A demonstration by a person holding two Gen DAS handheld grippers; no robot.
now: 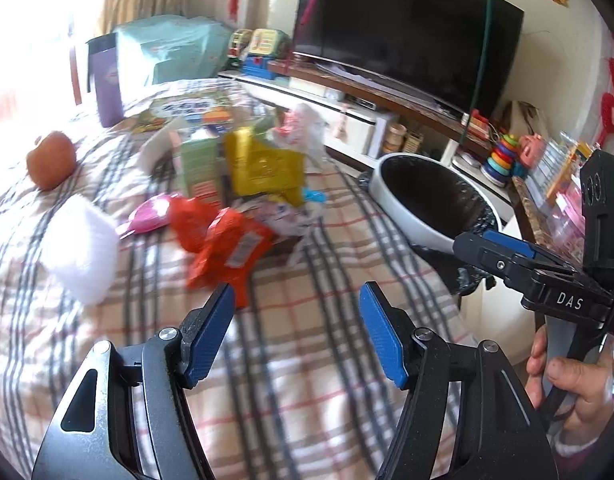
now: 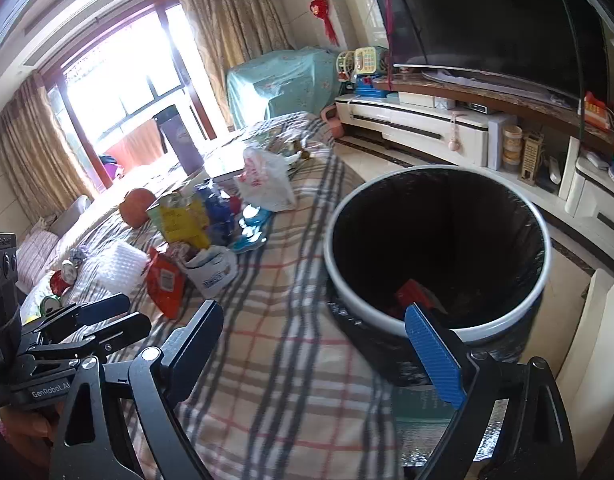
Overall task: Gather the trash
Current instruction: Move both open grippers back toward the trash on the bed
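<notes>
Several pieces of litter lie heaped on the checked cloth [image 1: 307, 320]: a crumpled orange-red foil wrapper [image 1: 223, 246] nearest, a gold foil packet [image 1: 263, 168] and a green carton [image 1: 199, 164] behind it. The left gripper [image 1: 297, 334] hangs just short of the orange wrapper, its blue-padded jaws spread and empty. The white round bin with a black liner [image 2: 439, 248] stands beside the cloth's edge, a red scrap [image 2: 413, 296] at its bottom. The right gripper [image 2: 319, 344] sits at the bin's rim, spread wide, nothing between its jaws.
</notes>
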